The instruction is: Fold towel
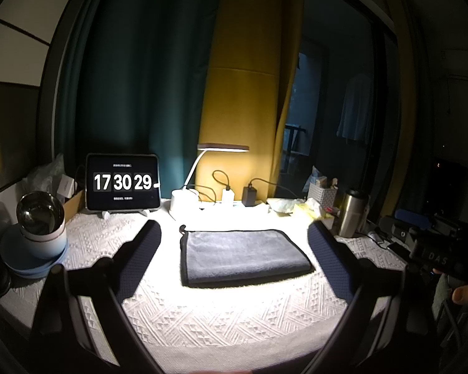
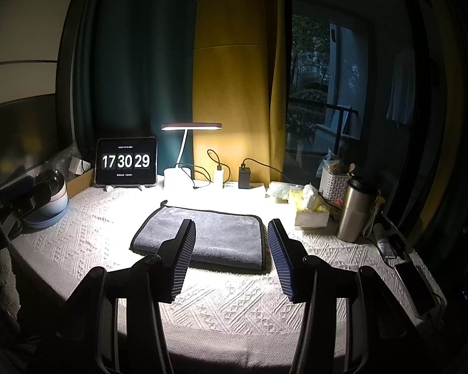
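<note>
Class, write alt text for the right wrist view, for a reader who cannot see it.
A folded grey towel lies flat on a white textured tablecloth under a lit desk lamp. The open right gripper hovers above its near edge, holding nothing.

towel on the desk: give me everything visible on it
The towel is grey, plush like microfibre, edged in dark binding, with a small hanging loop at its far-left corner. It lies flat as a neat rectangle, apparently in stacked layers, so already folded at least once. It rests on the white textured tablecloth, under the desk lamp. Neither tool touches it: the left tool and right tool both hang open above its near edge.
</note>
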Available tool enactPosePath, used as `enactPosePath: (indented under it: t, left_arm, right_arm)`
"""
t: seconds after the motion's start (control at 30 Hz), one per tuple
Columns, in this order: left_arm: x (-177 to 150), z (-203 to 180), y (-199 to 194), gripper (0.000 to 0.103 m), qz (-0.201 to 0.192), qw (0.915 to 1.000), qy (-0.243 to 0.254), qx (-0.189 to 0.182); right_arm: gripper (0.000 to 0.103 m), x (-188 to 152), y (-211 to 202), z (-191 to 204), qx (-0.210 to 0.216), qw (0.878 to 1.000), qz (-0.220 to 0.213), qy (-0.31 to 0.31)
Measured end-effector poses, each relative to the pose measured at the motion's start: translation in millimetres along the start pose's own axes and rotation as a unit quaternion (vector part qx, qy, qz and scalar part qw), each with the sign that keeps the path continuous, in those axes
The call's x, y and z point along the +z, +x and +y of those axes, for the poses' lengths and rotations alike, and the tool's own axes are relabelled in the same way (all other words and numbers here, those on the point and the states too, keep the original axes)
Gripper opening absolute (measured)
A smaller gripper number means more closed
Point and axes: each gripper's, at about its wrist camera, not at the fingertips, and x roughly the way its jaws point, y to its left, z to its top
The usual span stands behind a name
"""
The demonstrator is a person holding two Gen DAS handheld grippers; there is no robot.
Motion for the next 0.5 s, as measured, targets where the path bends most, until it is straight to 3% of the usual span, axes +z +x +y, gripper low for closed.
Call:
enactPosePath:
  t: [0.37, 0.5]
  left_arm:
    - [-1.2, -0.5, 4.2, 0.096, 0.008, 1.0, -0.003, -0.002]
    - [-1.6, -1.5, 0.7, 0.096, -0.007, 1.0, 0.001, -0.001]
  right_arm:
    - [0.051, 0.2, 0.6, -0.7, 0.001, 1.0, 0.0, 0.0]
    - [0.051, -0.7, 1.3, -1.2, 0.001, 1.0, 0.002, 0.001]
